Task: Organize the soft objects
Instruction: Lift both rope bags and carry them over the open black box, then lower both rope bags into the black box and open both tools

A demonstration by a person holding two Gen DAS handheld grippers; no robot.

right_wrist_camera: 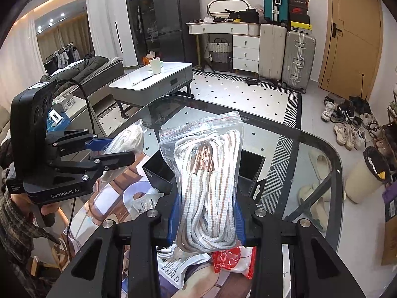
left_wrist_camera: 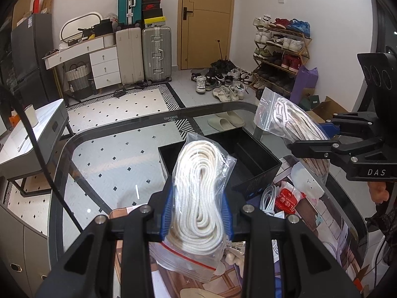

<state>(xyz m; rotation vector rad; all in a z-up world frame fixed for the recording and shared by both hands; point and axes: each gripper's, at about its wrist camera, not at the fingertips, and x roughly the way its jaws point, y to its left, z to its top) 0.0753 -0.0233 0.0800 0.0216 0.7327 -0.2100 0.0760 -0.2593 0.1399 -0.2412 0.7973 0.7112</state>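
My left gripper (left_wrist_camera: 197,211) is shut on a clear zip bag of white laces (left_wrist_camera: 201,193) and holds it above the glass table (left_wrist_camera: 104,164), just in front of the open black box (left_wrist_camera: 250,159). My right gripper (right_wrist_camera: 206,221) is shut on a zip bag of white and brown striped laces (right_wrist_camera: 208,181), also above the table and near the black box (right_wrist_camera: 250,168). Each gripper shows in the other's view: the right one (left_wrist_camera: 307,139) with its bag (left_wrist_camera: 292,119), the left one (right_wrist_camera: 111,149) with its bag (right_wrist_camera: 129,136).
On the table's printed mat lie a red and white packet (left_wrist_camera: 287,196), a coiled white cable (left_wrist_camera: 268,198) and a white plush item (left_wrist_camera: 307,181). A grey side table (right_wrist_camera: 153,82) stands beyond the glass table. Shoes and suitcases line the far wall.
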